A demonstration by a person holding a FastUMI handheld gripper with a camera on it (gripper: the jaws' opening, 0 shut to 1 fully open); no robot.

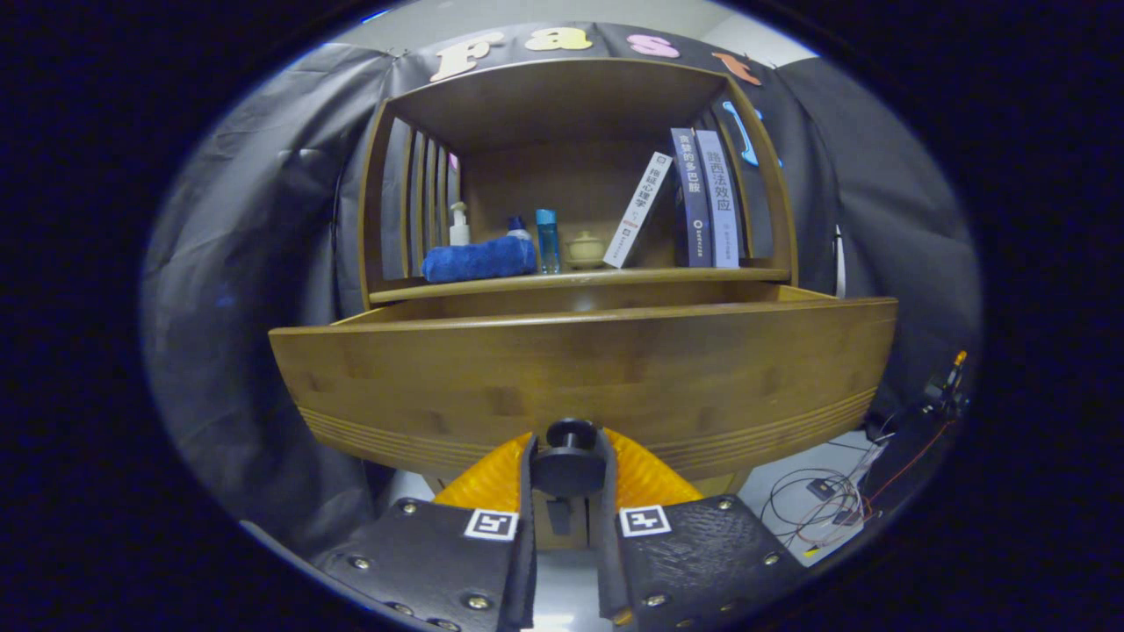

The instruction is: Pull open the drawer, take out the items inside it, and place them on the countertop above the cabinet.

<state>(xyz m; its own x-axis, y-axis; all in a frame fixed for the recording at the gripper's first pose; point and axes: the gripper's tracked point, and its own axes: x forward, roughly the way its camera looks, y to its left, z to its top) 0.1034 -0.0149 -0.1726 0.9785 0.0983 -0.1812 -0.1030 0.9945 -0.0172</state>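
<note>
Your gripper [567, 474] clamped on drawer knob [571, 434]; drawer [580, 377] pulled well out under bench [580, 279]. Contents hidden behind front panel. Risks: you overpull, drawer drops off runners; fingers slip off round knob; towel [479, 260], bottles crowd bench space.

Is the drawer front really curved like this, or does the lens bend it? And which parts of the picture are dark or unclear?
In the gripper view, the fisheye lens bows the drawer front and the countertop edge; the curve looks like distortion. The cabinet's alcove is dim, the books still sharp. The gripper, fingers closed on the knob, is slightly soft. The drawer's inside is hidden behind its front.
</note>
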